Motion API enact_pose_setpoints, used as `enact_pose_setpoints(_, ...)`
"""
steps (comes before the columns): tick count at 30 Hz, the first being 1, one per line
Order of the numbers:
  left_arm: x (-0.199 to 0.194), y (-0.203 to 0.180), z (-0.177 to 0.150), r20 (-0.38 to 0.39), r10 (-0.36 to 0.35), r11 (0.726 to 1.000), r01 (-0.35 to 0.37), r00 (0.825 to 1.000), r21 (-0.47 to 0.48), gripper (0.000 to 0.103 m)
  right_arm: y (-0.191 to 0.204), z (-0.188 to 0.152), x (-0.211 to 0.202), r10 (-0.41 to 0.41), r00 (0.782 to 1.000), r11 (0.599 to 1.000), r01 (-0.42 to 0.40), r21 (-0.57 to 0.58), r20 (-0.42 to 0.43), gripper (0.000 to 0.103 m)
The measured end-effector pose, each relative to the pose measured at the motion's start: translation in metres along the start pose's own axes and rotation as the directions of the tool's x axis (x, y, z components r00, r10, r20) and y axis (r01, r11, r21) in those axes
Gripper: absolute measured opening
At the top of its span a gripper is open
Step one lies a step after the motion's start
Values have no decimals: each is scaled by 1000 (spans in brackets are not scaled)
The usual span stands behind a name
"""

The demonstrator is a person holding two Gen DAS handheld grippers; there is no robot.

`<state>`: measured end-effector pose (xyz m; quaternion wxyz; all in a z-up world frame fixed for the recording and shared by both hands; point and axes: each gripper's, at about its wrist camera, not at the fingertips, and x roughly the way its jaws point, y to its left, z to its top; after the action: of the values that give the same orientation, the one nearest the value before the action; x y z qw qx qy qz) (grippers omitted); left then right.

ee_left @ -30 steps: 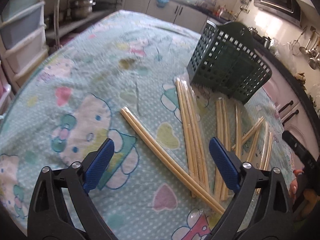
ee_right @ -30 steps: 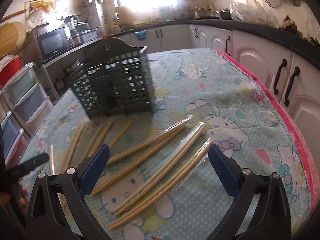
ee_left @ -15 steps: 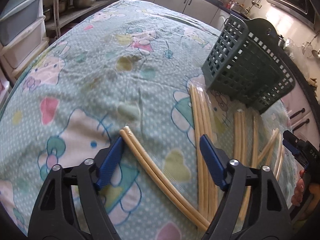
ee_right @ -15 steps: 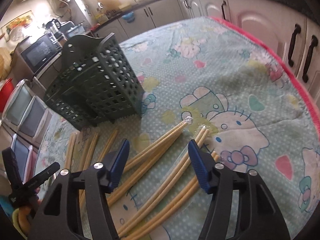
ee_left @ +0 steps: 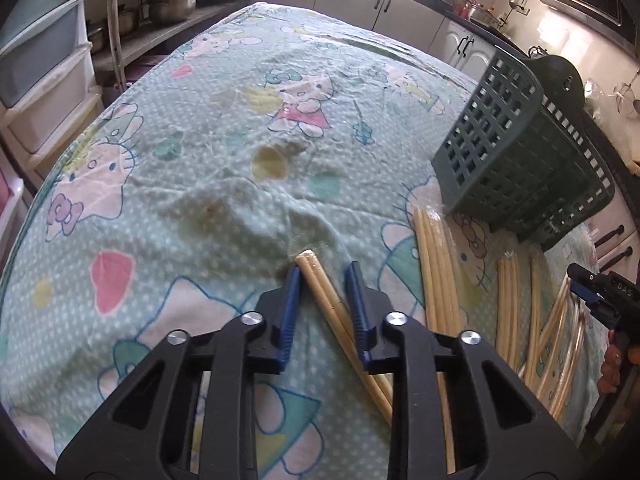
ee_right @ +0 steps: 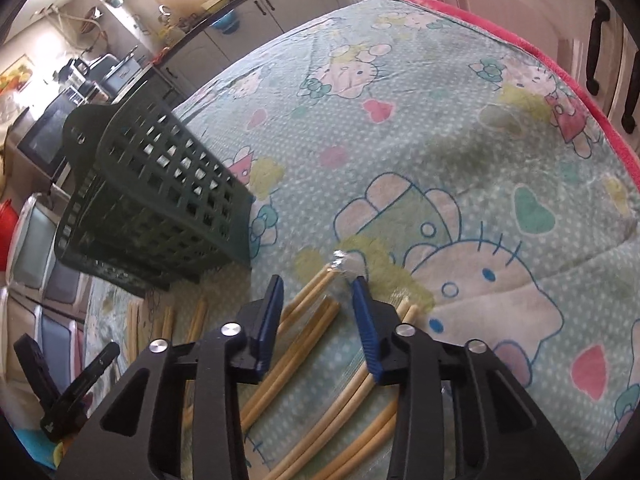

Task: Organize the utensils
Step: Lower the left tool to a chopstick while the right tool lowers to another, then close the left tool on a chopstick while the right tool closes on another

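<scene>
Mint-green cartoon-print cloth [ee_left: 208, 168] covers the whole table, and on it stands the dark green lattice basket [ee_left: 516, 152], upright at the far side with its open top away from the cloth. Spread in front of the basket lie several wrapped pairs of pale wooden chopsticks, most of them with their long axes running roughly toward it. The left gripper [ee_left: 323, 280] is down at the cloth with its blue pads astride the tip of one chopstick pair [ee_left: 320, 280]; the jaws are narrowed but released, a little gap showing on the right side, and nothing is lifted. That pair's long axis runs back under the gripper and slants to the right, so the jaws cross it near its far end rather than its middle. The right gripper [ee_right: 318, 292] is likewise low, jaws parted and empty, straddling the tips of another chopstick bundle [ee_right: 316, 312] whose crinkled clear wrapper [ee_right: 346, 264] pokes out just ahead of the fingers; its sticks run back toward the camera and to the left. Each tool is nearer its own pair, so closing should catch both. A grip so near the end could let the sticks droop or swing on lifting.
</scene>
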<state>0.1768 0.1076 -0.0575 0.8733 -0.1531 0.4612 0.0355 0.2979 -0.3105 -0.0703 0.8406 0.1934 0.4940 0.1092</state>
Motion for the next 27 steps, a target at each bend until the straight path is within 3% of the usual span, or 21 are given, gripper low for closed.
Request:
enact_pose_setpoints(6,7,4,11,2,-17,1000,17,1000,3,12,-10,11,3,17,1000,1000,-17,20,-2,23)
enact_pose_setpoints(14,14,3,22,-4,-25,999,25,1000,29,12,-7,25,13,35,999,999,-35,-22,-15,24)
enact_pose_setpoints(16,14,2,23,-1,-29,999,29,1000,33,11,-7,28,14,35,999,999,-35,-30,-15,14)
enact_pose_setpoints(18,16,3,25,0,-29,999,29,1000,33,10,-7,29,15,55,998,998,-56,-32,-20,9)
enact_pose_setpoints(27,12,6,39,15,-86,996,86,996,5,7,8,25,-13,164,986,983,-161,-91,28,6)
